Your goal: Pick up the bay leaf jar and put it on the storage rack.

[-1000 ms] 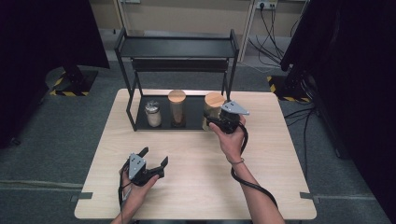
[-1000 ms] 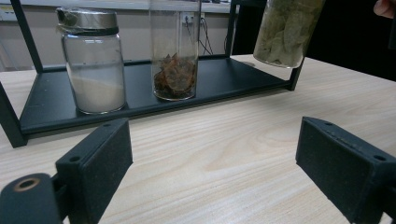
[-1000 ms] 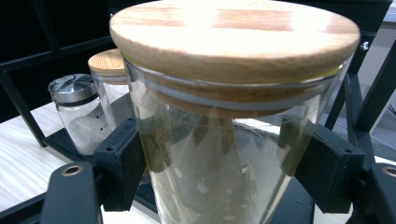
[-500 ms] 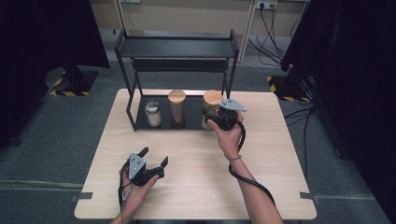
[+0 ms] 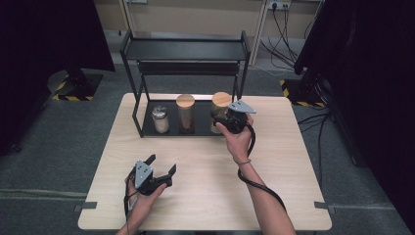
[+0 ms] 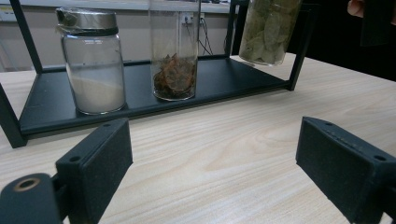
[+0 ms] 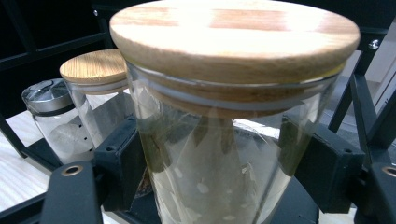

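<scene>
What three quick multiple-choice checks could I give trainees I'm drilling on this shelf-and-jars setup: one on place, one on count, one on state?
1. Where do the jars stand? A on the rack's bottom shelf B on its top shelf C on the floor
2. How many jars have wooden lids? A one B two C three
3. The left claw is: A shut on a jar B open above the table C shut on a lid

Answers: 1 A, all stand on the bottom shelf. 2 B, the leaf jar and middle jar; the small jar has a metal lid. 3 B, the left claw gapes over bare table.
</scene>
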A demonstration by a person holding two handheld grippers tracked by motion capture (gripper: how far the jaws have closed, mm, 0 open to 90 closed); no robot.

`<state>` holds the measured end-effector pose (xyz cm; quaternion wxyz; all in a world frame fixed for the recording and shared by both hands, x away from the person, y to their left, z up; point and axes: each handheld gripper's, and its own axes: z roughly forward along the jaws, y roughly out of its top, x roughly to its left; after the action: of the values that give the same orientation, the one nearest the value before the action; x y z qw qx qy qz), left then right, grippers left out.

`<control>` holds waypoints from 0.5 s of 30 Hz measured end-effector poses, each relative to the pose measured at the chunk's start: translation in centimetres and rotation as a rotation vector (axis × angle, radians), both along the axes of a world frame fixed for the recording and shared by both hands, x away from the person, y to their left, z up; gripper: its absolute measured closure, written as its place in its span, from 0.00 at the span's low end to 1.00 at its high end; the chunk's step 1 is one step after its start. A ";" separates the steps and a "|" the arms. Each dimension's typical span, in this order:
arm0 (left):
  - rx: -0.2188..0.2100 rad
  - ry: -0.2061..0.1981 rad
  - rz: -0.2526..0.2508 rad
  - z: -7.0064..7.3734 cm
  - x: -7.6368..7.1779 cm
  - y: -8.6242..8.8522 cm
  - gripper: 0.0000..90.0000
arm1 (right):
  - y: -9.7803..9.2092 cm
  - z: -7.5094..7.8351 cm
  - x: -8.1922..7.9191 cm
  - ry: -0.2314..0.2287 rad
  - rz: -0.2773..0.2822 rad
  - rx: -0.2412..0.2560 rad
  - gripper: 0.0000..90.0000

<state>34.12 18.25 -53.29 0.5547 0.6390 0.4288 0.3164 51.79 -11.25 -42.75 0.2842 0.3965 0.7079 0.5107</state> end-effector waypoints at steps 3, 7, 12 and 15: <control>-0.001 0.000 0.000 0.0 0.0 0.0 0.11 | 0.2 0.0 0.2 0.003 -0.001 -0.001 0.28; -0.003 0.002 0.000 0.0 0.0 0.0 0.11 | 0.4 -0.1 0.5 0.007 -0.003 -0.003 0.28; -0.003 0.002 -0.001 0.0 0.0 0.0 0.11 | 0.7 -0.3 0.9 0.013 -0.002 -0.008 0.28; -0.003 0.001 -0.001 0.0 0.0 0.0 0.11 | 0.8 -0.4 1.1 0.016 -0.007 -0.009 0.28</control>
<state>34.13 18.29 -53.30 0.5555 0.6386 0.4294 0.3150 52.91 -10.47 -43.14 0.2820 0.4016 0.7111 0.5035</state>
